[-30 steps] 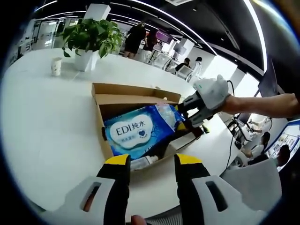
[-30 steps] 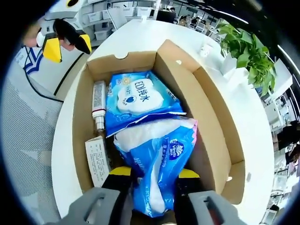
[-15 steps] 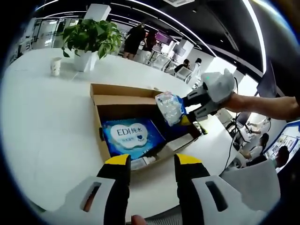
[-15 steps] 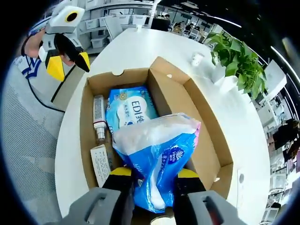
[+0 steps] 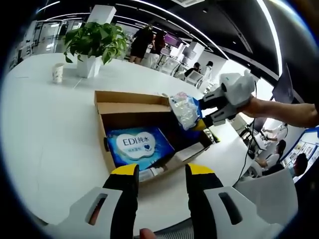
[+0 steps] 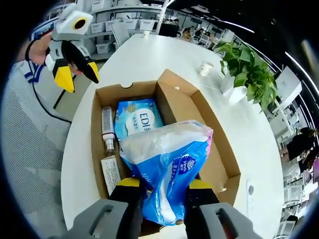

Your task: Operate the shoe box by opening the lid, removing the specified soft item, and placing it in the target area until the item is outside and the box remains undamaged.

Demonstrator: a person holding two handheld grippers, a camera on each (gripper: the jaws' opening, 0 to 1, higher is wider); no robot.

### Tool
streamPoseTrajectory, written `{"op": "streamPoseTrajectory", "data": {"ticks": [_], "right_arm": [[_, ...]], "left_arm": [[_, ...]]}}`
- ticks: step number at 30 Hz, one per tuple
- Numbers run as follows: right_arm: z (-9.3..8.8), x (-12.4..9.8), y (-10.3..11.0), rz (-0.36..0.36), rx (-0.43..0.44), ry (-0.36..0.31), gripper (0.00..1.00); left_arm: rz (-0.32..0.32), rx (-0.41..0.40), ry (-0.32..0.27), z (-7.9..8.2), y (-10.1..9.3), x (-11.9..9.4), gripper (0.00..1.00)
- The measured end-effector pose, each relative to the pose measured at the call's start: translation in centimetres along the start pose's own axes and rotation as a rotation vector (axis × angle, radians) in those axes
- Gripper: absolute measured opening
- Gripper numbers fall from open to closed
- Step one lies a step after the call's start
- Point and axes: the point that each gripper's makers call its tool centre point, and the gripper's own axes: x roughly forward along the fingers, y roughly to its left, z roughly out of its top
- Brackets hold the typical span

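An open cardboard shoe box (image 5: 134, 105) (image 6: 219, 144) lies on a white table (image 5: 50, 129). My right gripper (image 6: 164, 186) (image 5: 203, 115) is shut on a soft blue and white tissue pack (image 6: 167, 167) (image 5: 183, 110), held up above the box. Inside the box lie a blue wet-wipes pack marked EDI (image 5: 137, 147) (image 6: 138, 121), a small bottle (image 6: 107, 132) and a white leaflet (image 6: 110, 174). My left gripper (image 5: 161, 172) (image 6: 75, 74) hovers open at the box's near edge, holding nothing.
A potted green plant (image 5: 92, 42) (image 6: 246, 72) and a paper cup (image 5: 58, 73) (image 6: 203, 68) stand on the far part of the table. A grey chair (image 5: 271, 194) is at the table's right end. People sit at desks behind.
My right gripper has lifted the tissue pack out of the box and higher above it, uncovering the wet-wipes pack. My left gripper has stayed in place, still open.
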Motion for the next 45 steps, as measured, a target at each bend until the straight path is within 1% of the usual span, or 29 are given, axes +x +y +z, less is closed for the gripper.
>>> {"op": "streamPoseTrajectory", "data": {"ticks": [8,11,14,16,18,19,22,32,40,41,43,45], "right_arm": [[0.6,-1.5,-0.5,-0.035,-0.006,-0.020,0.27],[0.7,-2.3,-0.4,-0.044,-0.007,-0.021,0.27],[0.3,-3.1,-0.3,-0.055,-0.011,-0.014,0.27],[-0.3,-3.3,-0.2,-0.060,-0.014,0.003,0.28],[-0.7,-3.6,-0.2,-0.062,-0.011,0.006,0.28],[-0.6,-3.8,-0.2,-0.062,0.005,-0.011,0.28],[-0.7,-4.3,-0.3,-0.071,0.030,-0.022,0.28],[-1.3,-5.8,-0.5,-0.085,0.041,-0.042,0.28],[-1.5,-7.2,-1.1,-0.108,0.055,-0.064,0.28],[-1.7,-7.4,-1.3,-0.114,0.055,-0.065,0.28],[-2.5,-7.8,-1.6,-0.130,0.026,-0.035,0.28],[-2.9,-8.1,-1.6,-0.128,0.036,-0.038,0.28]], "left_arm": [[-0.013,0.014,-0.005,0.5,-1.4,0.0,0.38],[-0.018,0.021,-0.004,0.6,-1.9,0.0,0.38],[-0.022,0.028,-0.005,0.8,-2.2,0.0,0.38],[-0.025,0.033,-0.006,1.0,-2.5,0.1,0.38],[-0.028,0.035,-0.007,1.1,-2.7,0.1,0.38],[-0.029,0.036,-0.007,1.1,-2.8,0.2,0.38],[-0.035,0.046,-0.006,1.3,-3.2,0.3,0.38],[-0.048,0.070,0.004,1.6,-4.1,0.8,0.38],[-0.059,0.085,0.014,1.6,-4.9,1.4,0.38],[-0.062,0.088,0.015,1.7,-5.1,1.6,0.38],[-0.065,0.093,0.017,1.7,-5.3,1.7,0.38],[-0.068,0.097,0.018,1.8,-5.5,1.9,0.38]]}}
